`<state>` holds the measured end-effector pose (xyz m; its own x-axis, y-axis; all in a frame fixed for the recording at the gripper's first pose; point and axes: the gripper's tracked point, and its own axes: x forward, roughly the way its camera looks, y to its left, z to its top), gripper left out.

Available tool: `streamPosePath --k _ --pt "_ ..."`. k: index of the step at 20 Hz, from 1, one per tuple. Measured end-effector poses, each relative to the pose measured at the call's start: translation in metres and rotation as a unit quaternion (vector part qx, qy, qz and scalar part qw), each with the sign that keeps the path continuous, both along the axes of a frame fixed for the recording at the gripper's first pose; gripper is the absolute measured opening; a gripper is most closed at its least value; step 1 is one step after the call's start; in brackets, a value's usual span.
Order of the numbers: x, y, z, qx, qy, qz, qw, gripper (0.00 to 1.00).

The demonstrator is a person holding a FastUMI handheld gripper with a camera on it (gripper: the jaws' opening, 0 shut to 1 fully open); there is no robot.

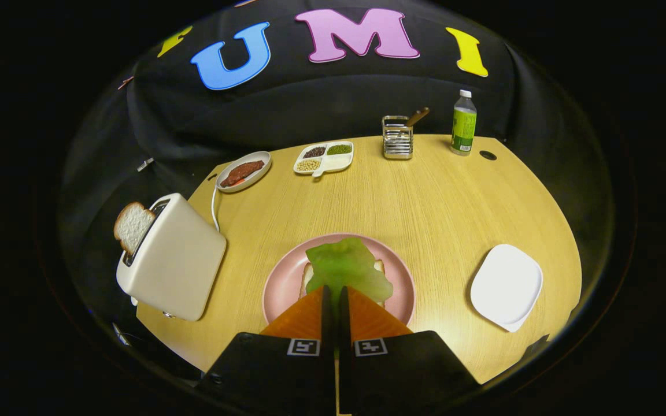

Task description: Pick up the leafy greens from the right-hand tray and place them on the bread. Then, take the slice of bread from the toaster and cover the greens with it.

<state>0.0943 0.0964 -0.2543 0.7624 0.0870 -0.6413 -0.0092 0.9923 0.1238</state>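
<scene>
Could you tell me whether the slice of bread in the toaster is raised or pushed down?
Raised: the bread slice sticks well out of the toaster's slot. The gripper is elsewhere, jaws nearly closed on the leafy greens.

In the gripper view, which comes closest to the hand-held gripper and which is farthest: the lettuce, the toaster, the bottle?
1. Lettuce: pinched between the hand-held gripper's nearly closed fingers, over the bread.
2. Toaster: off to the left.
3. Bottle: far table edge, right.

The leafy greens hide most of the bread, their near edge behind the fingers
</scene>
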Motion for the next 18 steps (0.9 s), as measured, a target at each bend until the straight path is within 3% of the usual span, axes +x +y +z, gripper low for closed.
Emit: streamPosePath --k 4,9,10,11,14,15,16,18 --pt "0.001 0.0 -0.008 -0.012 0.009 -0.004 1.0 0.17" --pt "0.003 -0.001 -0.01 -0.011 0.016 -0.007 1.0 0.2" --pt "0.004 -0.001 -0.009 -0.011 0.015 -0.007 1.0 0.29" --pt "0.003 0.001 -0.006 -0.009 0.013 -0.005 1.0 0.32" --pt "0.0 0.007 0.007 -0.01 0.0 0.001 1.0 0.69" --pt "0.001 0.011 0.016 -0.012 -0.012 0.005 1.0 0.75" --pt "0.002 0.015 0.026 -0.018 -0.027 0.011 0.999 0.88" --pt "0.001 0.034 0.047 -0.028 -0.058 0.04 0.997 1.0"
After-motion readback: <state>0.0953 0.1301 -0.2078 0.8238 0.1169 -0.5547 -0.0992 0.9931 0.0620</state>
